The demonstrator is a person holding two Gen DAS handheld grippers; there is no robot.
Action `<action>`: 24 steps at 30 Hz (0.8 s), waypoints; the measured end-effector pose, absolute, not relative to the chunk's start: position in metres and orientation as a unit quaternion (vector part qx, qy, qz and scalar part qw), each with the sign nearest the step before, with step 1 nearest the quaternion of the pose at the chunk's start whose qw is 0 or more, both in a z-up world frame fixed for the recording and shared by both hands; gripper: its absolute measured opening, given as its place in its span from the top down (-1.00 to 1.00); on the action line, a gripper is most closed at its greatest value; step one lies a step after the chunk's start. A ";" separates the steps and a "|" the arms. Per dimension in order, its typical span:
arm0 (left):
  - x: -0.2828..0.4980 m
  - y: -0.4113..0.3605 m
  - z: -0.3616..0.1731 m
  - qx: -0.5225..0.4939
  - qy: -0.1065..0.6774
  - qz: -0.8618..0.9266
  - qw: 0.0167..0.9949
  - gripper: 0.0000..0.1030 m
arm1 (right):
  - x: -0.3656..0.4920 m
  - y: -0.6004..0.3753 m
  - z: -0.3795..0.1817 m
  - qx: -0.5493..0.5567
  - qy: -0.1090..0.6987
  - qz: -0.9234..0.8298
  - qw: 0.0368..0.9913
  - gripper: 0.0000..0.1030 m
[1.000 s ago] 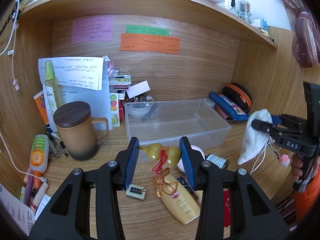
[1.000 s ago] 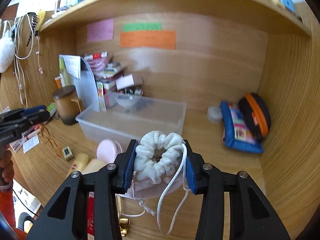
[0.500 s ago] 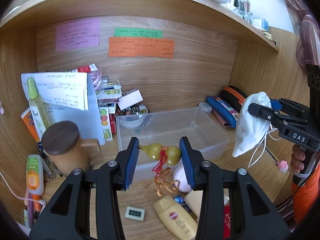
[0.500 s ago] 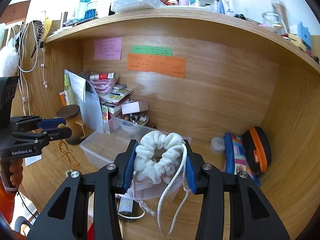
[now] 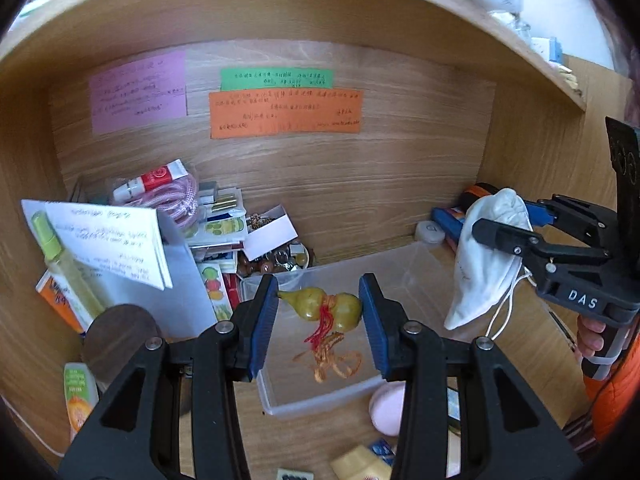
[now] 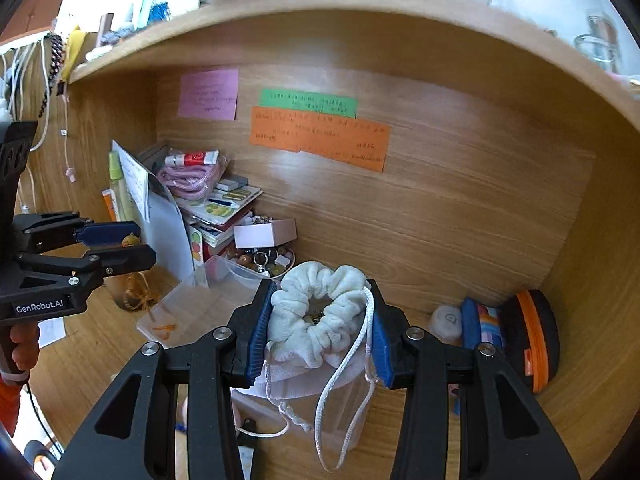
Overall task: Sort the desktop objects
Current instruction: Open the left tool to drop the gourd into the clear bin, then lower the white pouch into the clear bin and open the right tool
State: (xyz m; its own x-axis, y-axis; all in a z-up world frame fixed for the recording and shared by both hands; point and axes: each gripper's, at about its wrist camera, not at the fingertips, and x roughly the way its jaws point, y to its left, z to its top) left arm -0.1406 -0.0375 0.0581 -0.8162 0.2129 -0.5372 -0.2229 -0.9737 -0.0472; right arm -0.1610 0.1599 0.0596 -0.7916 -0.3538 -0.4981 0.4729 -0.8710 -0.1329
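A clear plastic bin (image 5: 420,276) sits on a wooden desk, apparently empty. Above it, the left gripper (image 5: 319,312) pinches a small yellow gourd charm (image 5: 324,306) lying sideways between its blue pads; its red and orange tassel (image 5: 328,356) dangles down. To the right, the right gripper (image 6: 319,328) pinches the gathered neck of a white drawstring pouch (image 6: 316,320). Just beyond the bin's far left corner, a small bowl (image 6: 266,262) holds beads and trinkets.
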 end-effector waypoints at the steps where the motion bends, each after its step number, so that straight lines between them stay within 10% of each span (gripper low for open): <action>1: -0.147 -0.037 0.056 -0.286 0.009 0.951 0.115 0.20 | -0.166 0.158 0.057 0.240 0.128 -0.937 0.219 0.24; 24: -0.230 -0.034 -0.012 -0.385 0.017 0.915 0.121 0.12 | -0.257 0.121 -0.033 0.378 0.186 -0.879 0.224 0.23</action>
State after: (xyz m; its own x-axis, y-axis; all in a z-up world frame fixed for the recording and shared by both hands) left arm -0.2296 -0.0336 -0.0118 -0.6739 0.2090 -0.7087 -0.2347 -0.9700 -0.0628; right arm -0.2567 0.1205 -0.0332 -0.6144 -0.2526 -0.7474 0.5339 -0.8306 -0.1582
